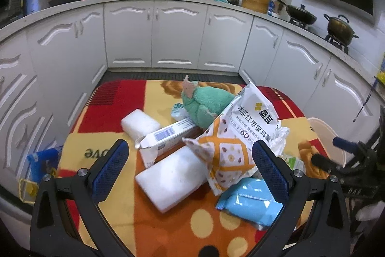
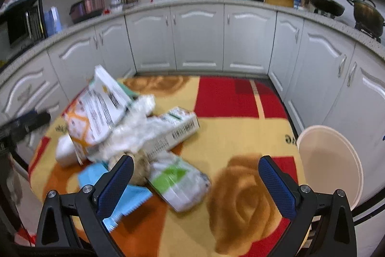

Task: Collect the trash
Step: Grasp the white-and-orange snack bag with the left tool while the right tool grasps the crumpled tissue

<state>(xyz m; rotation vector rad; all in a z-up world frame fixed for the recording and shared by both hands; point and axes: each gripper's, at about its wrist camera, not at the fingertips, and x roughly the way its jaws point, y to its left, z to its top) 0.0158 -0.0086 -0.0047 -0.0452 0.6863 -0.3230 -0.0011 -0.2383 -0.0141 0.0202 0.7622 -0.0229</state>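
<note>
A pile of trash lies on a table with a red, yellow and orange cloth (image 1: pixel 115 102). It holds a white and orange food bag (image 1: pixel 238 134), a torn white carton (image 1: pixel 166 136), two white foam blocks (image 1: pixel 173 177), a blue wipes pack (image 1: pixel 250 201) and a green plush toy (image 1: pixel 204 102). My left gripper (image 1: pixel 190 170) is open and empty, just above the near foam block. My right gripper (image 2: pixel 196 181) is open and empty, above a green and white pack (image 2: pixel 178 182). The bag (image 2: pixel 96 112), the carton (image 2: pixel 175 129) and the blue pack (image 2: pixel 130 199) also show in the right wrist view.
A cream round bin (image 2: pixel 329 160) stands at the table's right edge; it also shows in the left wrist view (image 1: pixel 324 136). White kitchen cabinets (image 1: pixel 178 35) and a counter with pots ring the table. A blue item (image 1: pixel 43 163) lies low on the left.
</note>
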